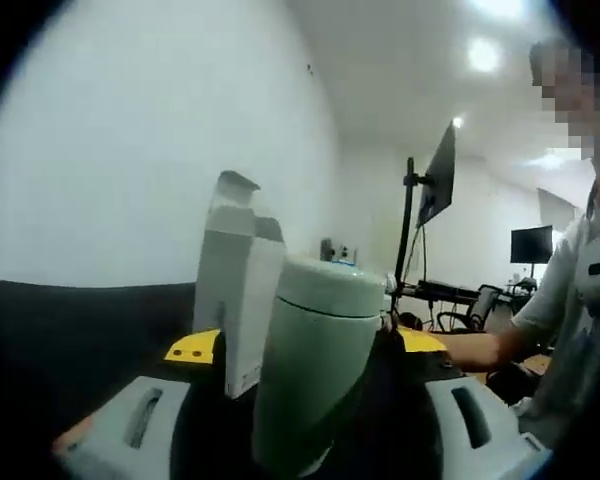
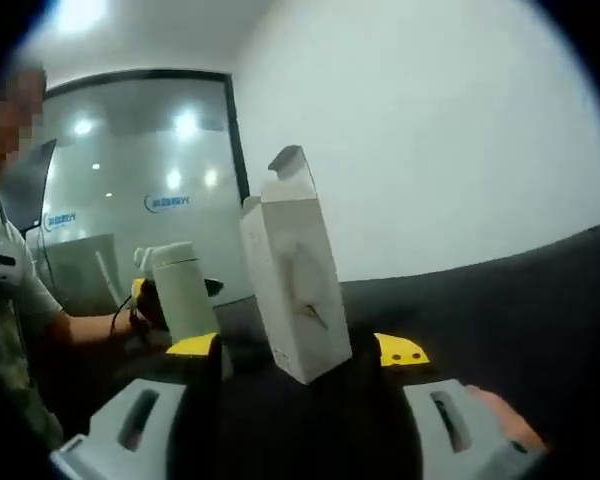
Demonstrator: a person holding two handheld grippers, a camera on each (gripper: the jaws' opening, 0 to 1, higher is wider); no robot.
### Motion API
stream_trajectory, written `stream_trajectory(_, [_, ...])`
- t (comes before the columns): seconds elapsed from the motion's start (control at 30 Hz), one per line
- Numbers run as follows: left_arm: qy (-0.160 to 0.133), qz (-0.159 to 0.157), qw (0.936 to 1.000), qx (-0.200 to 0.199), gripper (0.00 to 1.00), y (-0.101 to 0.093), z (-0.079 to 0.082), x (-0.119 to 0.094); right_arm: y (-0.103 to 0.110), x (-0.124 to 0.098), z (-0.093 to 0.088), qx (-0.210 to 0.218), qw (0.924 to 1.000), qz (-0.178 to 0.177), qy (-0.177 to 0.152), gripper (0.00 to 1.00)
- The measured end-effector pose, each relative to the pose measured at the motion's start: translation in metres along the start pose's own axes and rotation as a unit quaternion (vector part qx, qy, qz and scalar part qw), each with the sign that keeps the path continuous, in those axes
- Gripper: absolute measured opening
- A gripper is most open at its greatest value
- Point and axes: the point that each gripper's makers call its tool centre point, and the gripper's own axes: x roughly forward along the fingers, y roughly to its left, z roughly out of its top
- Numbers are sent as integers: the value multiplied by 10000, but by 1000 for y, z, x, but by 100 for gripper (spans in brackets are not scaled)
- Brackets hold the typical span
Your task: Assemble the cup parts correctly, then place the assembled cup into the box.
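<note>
Left gripper view: left gripper (image 1: 305, 425) clamps the assembled green cup (image 1: 315, 360) between its fingers, held just beside the white box (image 1: 238, 300).

Right gripper view: right gripper (image 2: 305, 400) grips the box, tilted, top flaps open. Risk: tilt could make the cup catch a flap on entry.

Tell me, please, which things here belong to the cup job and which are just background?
Job:
- green cup, held in the left gripper
- white box, flaps open, held in the right gripper

Background:
- monitor on an arm
- office chair
</note>
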Motion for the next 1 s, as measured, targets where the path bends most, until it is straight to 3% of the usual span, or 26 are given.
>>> stream_trajectory(0.1, [8, -2, 10000, 78, 62, -1, 1, 2, -6, -2, -1, 22, 9999, -106, 15, 54])
stream_trajectory(0.23, [104, 131, 9995, 249, 51, 3, 0, 5, -2, 0, -5, -67, 9999, -103, 107, 52])
stream_trajectory(0.4, [119, 52, 9995, 291, 42, 2, -2, 6, 0, 1, -10, -154, 9996, -99, 222, 51])
stream_trajectory(0.6, [234, 126, 9985, 472, 40, -2, -2, 8, -1, 1, -13, -202, 9993, -136, 289, 48])
stream_trajectory(0.87, [200, 188, 9988, 417, 39, -1, -1, 7, -3, -1, -14, -198, 9992, -162, 320, 47])
stream_trajectory(1.0, [139, 146, 9987, 460, 39, -2, 10, 5, -4, -1, -15, -229, 9990, -184, 340, 47])
